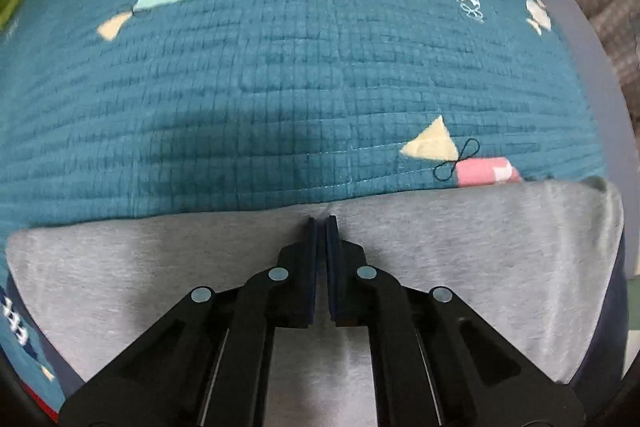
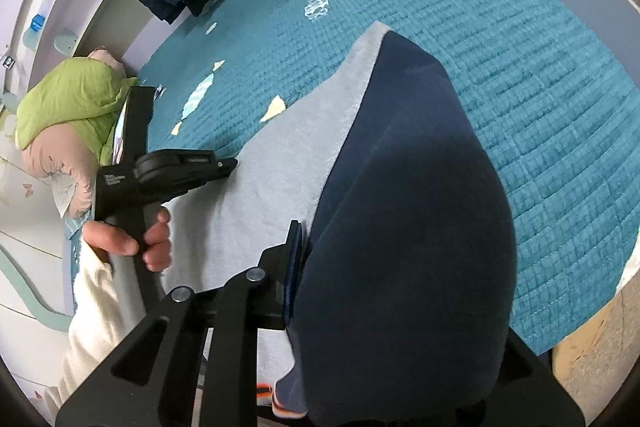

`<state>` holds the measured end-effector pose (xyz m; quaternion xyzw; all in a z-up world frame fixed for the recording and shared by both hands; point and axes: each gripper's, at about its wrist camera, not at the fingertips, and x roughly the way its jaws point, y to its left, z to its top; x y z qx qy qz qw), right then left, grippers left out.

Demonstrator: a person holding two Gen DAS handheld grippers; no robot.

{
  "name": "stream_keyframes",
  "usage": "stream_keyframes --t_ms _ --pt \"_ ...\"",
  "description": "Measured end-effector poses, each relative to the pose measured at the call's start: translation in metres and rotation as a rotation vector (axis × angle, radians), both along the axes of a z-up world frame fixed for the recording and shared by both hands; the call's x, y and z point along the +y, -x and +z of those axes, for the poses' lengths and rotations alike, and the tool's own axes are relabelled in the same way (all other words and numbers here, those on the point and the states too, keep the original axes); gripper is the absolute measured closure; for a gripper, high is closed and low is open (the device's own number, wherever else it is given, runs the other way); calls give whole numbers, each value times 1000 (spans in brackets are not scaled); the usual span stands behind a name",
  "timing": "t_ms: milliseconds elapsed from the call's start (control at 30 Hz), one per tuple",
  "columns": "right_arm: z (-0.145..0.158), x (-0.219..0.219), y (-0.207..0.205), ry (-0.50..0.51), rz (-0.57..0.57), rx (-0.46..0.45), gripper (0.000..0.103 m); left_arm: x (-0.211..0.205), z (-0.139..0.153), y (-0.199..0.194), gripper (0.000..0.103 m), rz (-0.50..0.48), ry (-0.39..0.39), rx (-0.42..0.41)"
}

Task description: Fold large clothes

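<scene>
Two grippers work a grey-lined navy garment (image 2: 400,187) spread on the teal quilt (image 2: 520,67). Left gripper (image 1: 321,223) pinches its grey edge, jaws nearly together. Right gripper (image 2: 304,239) at six o'clock has navy cloth draped over it; its grip cannot be told.

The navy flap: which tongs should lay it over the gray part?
Probably right. The right tongs hold the navy flap lifted; the left tongs are shut low on the gray fabric.

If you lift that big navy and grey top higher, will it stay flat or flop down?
Probably flop: the garment already drapes limply over the right hand-held gripper, hiding one finger. It seems soft and fairly light, and its grey lining lies smooth on the quilt.
</scene>
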<state>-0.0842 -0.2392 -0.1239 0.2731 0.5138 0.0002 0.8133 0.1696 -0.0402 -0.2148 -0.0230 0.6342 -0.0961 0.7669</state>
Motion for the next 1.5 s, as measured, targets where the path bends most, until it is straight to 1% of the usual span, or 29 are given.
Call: stream_keyframes --t_ms 100,167,233,267,300,367,400,467,533,567,600,700,733,767,833,900,933,1000,1033,1067,1133,1167,1267,1300,1333,1367,1400,1433,1500 --pt "1 -1 0 -9 12 11 83 7 6 2 99 32 23 27" --pt "2 -1 2 -6 20 14 83 5 19 20 100 5 0 13" --pt "-1 -1 4 -8 22 16 82 3 20 42 101 -6 -12 14" --pt "-2 -1 4 -6 21 20 82 6 15 51 102 13 5 6" --pt "-5 -1 3 -4 18 29 81 10 7 56 102 29 19 -23" --pt "-9 -2 3 -6 10 44 81 13 3 65 102 60 42 -69" --pt "-9 -3 3 -9 12 46 81 11 10 71 102 49 22 -81" --pt "-8 -4 5 -17 24 44 81 8 18 85 101 34 14 -75" --pt "-10 -5 5 -13 32 53 81 4 21 105 101 -6 -13 -88" --pt "-11 -5 5 -13 31 58 81 5 19 115 101 -7 -12 -79" --pt "-13 -6 5 -17 29 63 81 8 15 129 102 -1 15 -55" --pt "-15 -7 5 -18 33 70 81 9 13 161 102 -7 30 -67" --pt "-16 -8 4 -18 35 75 81 10 9 175 102 -3 34 -45" --pt "-17 -8 4 -17 38 82 81 11 8 189 102 3 35 -50" --pt "-19 -7 4 -13 44 90 81 8 11 210 102 -28 -2 -79" --pt "-22 -9 3 -12 48 104 81 10 15 228 102 -30 -3 -80" --pt "-24 -9 3 -13 49 109 81 13 17 232 102 -24 4 -70" --pt "-26 -9 2 -14 53 116 81 20 18 240 101 -2 36 -15" --pt "-27 -10 1 -18 54 119 81 24 19 245 102 -13 41 3" --pt "-27 -11 1 -26 50 120 81 26 24 246 102 -25 37 -6" --pt "-26 -11 1 -32 47 116 81 26 39 233 102 -52 -7 -52" --pt "-24 -10 1 -30 46 112 81 26 46 221 102 -58 0 -82" --pt "-23 -7 3 -30 27 110 81 25 64 161 102 -35 34 -153" --pt "-22 -7 3 -34 23 107 81 24 67 145 102 -31 30 -179" --pt "-21 -7 4 -36 20 104 81 22 69 114 102 -12 14 -210" --pt "-19 -7 5 -34 15 100 81 22 69 95 102 2 15 -214" --pt "-18 -8 6 -34 9 96 81 21 68 69 102 17 47 -207" --pt "-17 -10 9 -42 -2 93 81 23 66 55 102 17 73 -199" --pt "-18 -11 11 -47 -14 93 81 14 57 32 102 9 73 -182"
